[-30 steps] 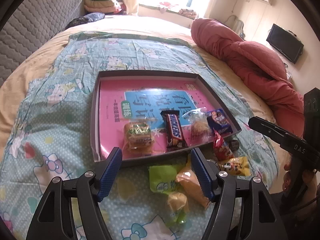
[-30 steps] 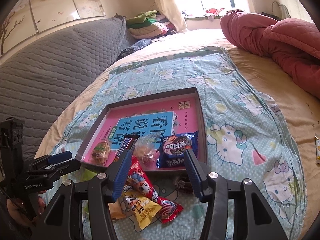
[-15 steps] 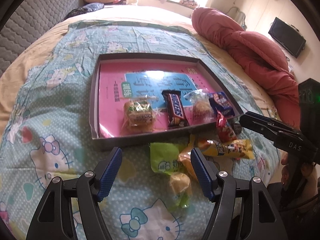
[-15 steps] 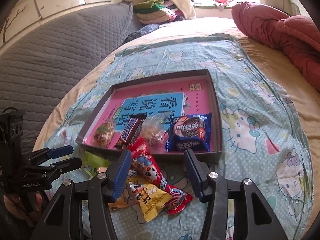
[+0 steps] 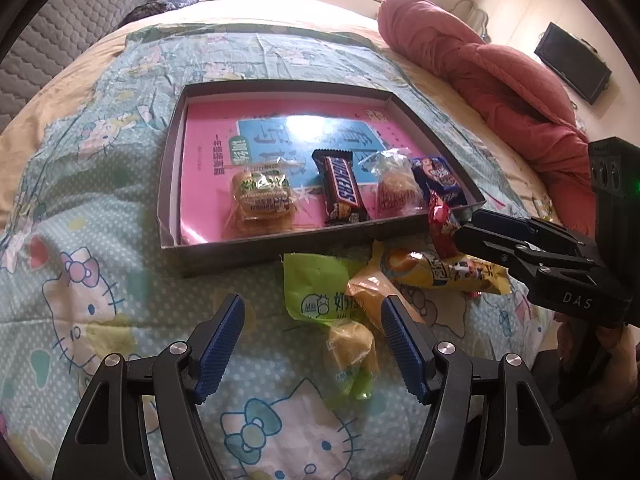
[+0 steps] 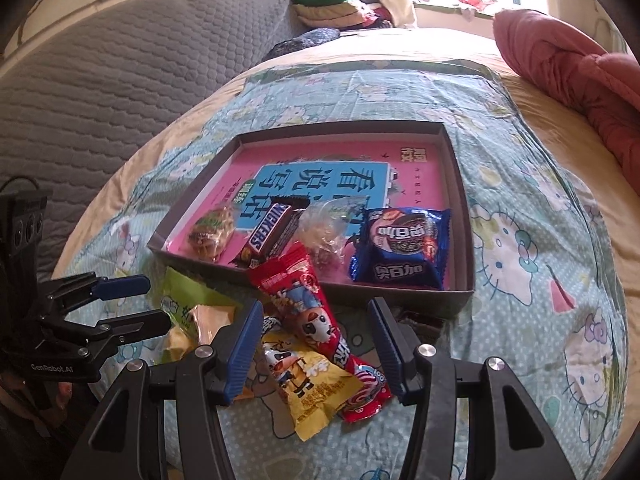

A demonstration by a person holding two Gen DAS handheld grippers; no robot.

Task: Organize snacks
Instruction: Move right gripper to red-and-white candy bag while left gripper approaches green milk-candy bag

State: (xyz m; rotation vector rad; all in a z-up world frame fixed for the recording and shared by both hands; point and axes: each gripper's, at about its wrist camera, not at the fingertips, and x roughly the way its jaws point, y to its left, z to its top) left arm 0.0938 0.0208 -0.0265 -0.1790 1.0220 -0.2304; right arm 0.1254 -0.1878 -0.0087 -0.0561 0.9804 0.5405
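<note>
A shallow grey tray [image 5: 170, 184] with a pink printed floor lies on the cartoon-cat sheet. Inside it sit a clear-wrapped cake [image 5: 260, 196], a Snickers bar [image 5: 340, 188], a clear-wrapped pastry [image 5: 396, 192] and a blue cookie packet [image 6: 400, 244]. In front of the tray lie a green packet [image 5: 316, 288], an orange packet [image 5: 368, 292], a yellow packet [image 6: 312, 384] and a red packet [image 6: 304, 304]. My left gripper [image 5: 313, 308] hangs open over the green and orange packets. My right gripper [image 6: 315, 306] hangs open over the red and yellow packets, gripping nothing.
A rolled red quilt [image 5: 480, 76] lies along the bed's right side. A grey padded headboard [image 6: 120, 80] and folded clothes [image 6: 332, 4] are at the back. A small dark wrapper [image 6: 424, 320] sits by the tray's near corner. A hand holds the right gripper's handle [image 5: 608, 344].
Both grippers have come down and tilted toward the loose packets in front of the tray. Their jaws stay as wide as before. No snack has been picked up.
</note>
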